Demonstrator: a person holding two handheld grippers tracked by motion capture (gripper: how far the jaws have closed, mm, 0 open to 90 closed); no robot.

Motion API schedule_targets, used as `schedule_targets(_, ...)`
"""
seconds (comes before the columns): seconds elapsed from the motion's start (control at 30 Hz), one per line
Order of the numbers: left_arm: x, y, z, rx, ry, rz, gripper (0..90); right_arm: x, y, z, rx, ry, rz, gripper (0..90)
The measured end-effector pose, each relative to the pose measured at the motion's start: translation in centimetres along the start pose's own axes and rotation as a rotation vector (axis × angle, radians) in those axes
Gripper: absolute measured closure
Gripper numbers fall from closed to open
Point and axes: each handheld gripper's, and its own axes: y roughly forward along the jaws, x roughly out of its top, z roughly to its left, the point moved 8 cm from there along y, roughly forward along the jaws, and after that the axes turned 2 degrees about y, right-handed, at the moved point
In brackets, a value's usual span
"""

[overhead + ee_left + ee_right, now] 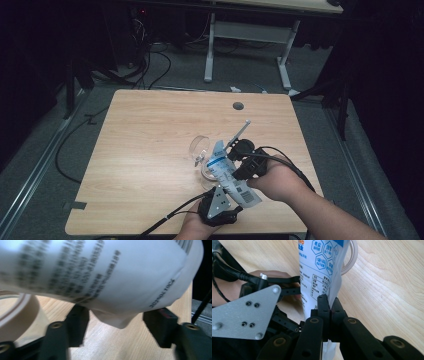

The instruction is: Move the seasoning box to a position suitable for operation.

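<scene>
My right gripper [329, 311] pinches the pouch [322, 270] edge, left gripper [117, 327] jaws gape under its corner; it could slip, spilling beside the glass [200, 150].

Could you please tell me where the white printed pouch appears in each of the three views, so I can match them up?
High view: the pouch lies right of centre, between the two hands.
Left gripper view: it spans the top, above the spread fingers.
Right gripper view: it rises from the pinched fingers at centre.
Shared landmark: the clear cup, beside the pouch in every view.
</scene>
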Motion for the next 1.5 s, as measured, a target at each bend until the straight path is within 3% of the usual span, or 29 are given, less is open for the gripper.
schedule_targets(0.13,0.1,-0.1,-0.2,0.018,0.022,0.007,46.1,-0.1,0.0,-0.2,-0.002,0.009,-0.009,89.7)
schedule_targets(0.47,0.3,0.0,-0.8,-0.002,-0.002,0.018,53.6,-0.3,0.2,-0.4,-0.001,0.019,-0.024,89.5)
schedule_targets(1.17,0.7,0.2,-1.0,-0.028,-0.024,0.018,58.2,-0.3,0.8,-1.1,-0.015,0.046,-0.066,88.9)
schedule_targets(1.5,1.2,0.2,-1.0,-0.032,-0.026,0.013,58.5,0.1,0.7,-1.4,-0.031,0.027,-0.081,89.6)
